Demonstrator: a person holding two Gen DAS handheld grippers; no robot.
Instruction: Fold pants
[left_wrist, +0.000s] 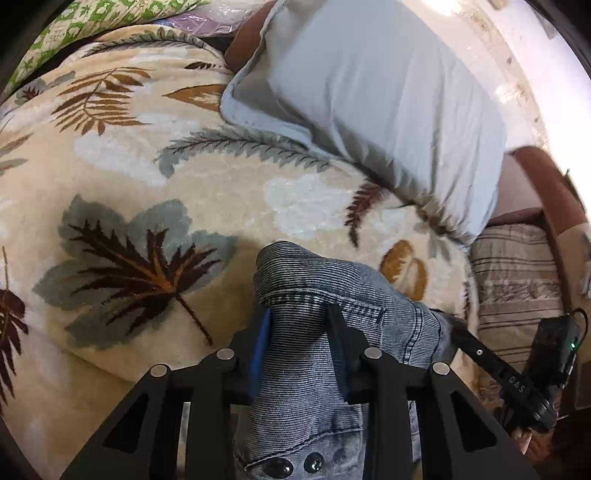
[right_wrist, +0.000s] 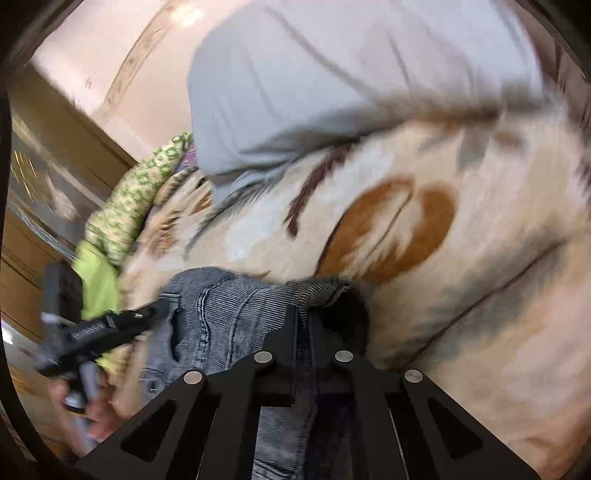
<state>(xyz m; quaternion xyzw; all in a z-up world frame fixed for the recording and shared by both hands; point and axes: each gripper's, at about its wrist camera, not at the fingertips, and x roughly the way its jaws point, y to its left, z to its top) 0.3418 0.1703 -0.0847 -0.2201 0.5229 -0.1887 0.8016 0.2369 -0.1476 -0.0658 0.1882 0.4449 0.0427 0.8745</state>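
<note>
Your pants (left_wrist: 314, 295), faded grey-blue denim, are bunched up between your two grippers and lifted over the bed, and each gripper has a fold of them. In your left wrist view the cloth runs straight up the middle of the left gripper (left_wrist: 299, 317): its jaws are clamped on a thick roll of denim, and the cloth swells out in a rounded lump just past the fingertips. Below the jaws, close to the camera, you can see a seam and two dark buttons (left_wrist: 293, 466) on the fabric. From that lump the denim slopes off to the right of the left gripper, where the tip of your right gripper (left_wrist: 448, 334) bites into it.

In your right wrist view, which is blurred, the right gripper (right_wrist: 303, 317) has its jaws pressed nearly together, pinching a thin edge of the pants (right_wrist: 221, 306). The rest of the denim lies to the left of these jaws, and your left gripper (right_wrist: 159, 308) touches it there, with your hand (right_wrist: 92, 402) around its handle below.

Beyond both sets of fingertips spreads a cream blanket (left_wrist: 166, 206) patterned with brown and grey leaves. Farther ahead lies a pale blue pillow (left_wrist: 369, 103). A green patterned cloth (left_wrist: 74, 26) sits beyond the blanket, far up and left of the left gripper.
</note>
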